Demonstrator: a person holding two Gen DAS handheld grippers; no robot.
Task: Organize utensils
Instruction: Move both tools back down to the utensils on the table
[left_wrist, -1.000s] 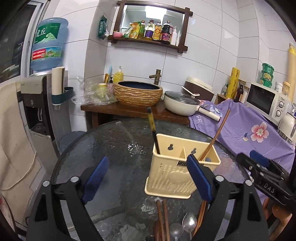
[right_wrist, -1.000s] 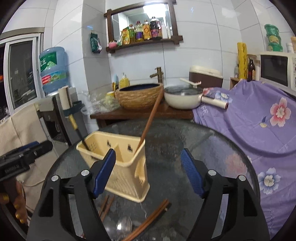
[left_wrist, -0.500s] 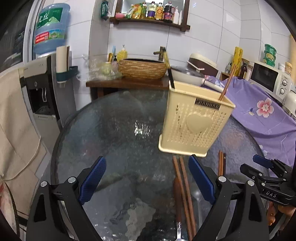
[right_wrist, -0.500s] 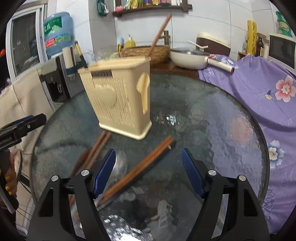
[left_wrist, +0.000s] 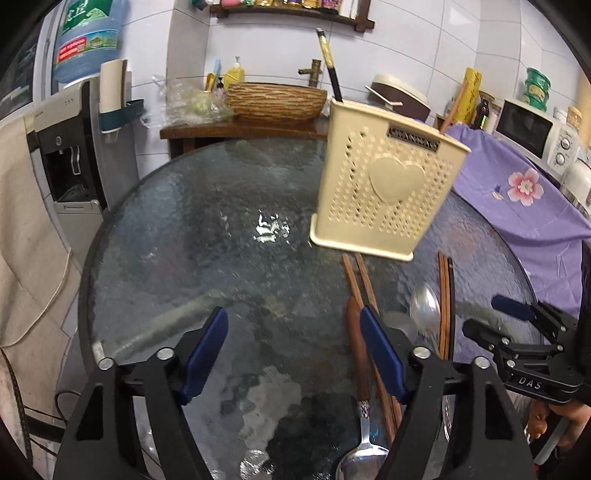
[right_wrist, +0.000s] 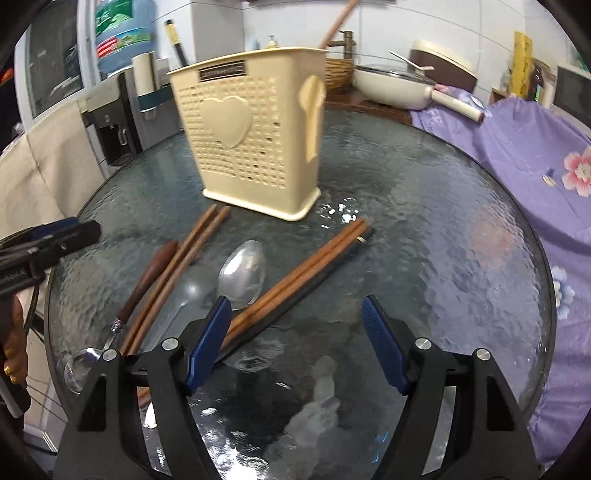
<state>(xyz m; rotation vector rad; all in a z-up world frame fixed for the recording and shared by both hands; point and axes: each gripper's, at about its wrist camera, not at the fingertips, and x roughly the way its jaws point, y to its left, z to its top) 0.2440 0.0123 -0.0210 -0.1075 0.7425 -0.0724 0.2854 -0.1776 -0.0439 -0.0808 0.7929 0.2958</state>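
- two utensils already stand in the cream holder (right_wrist: 255, 136): a dark chopstick with a gold end (left_wrist: 330, 66) on one side and a brown stick (left_wrist: 452, 107) on the other, both poking above its rim.
- most of the job looks undone, since everything else lies flat on the round glass table (right_wrist: 424, 229), on the near side of the holder.
- still loose: a brown chopstick pair (right_wrist: 177, 269), a wooden-handled spoon (right_wrist: 147, 277) just beside that pair, a plain metal spoon (right_wrist: 242, 273), and a bundle of brown and black chopsticks (right_wrist: 314, 266) lying diagonally.
- the left gripper (left_wrist: 293, 354) hovers above the table with its blue pads wide apart, holding nothing; the wooden-handled spoon and chopstick pair lie just past its right pad.
- the right gripper (right_wrist: 295, 339) is likewise spread and empty, low over the table, its left pad close to the near end of the diagonal bundle.
- my read is that the bundle or the metal spoon is the nearest thing for the right tool to pick up; several pieces remain before the table is tidy.
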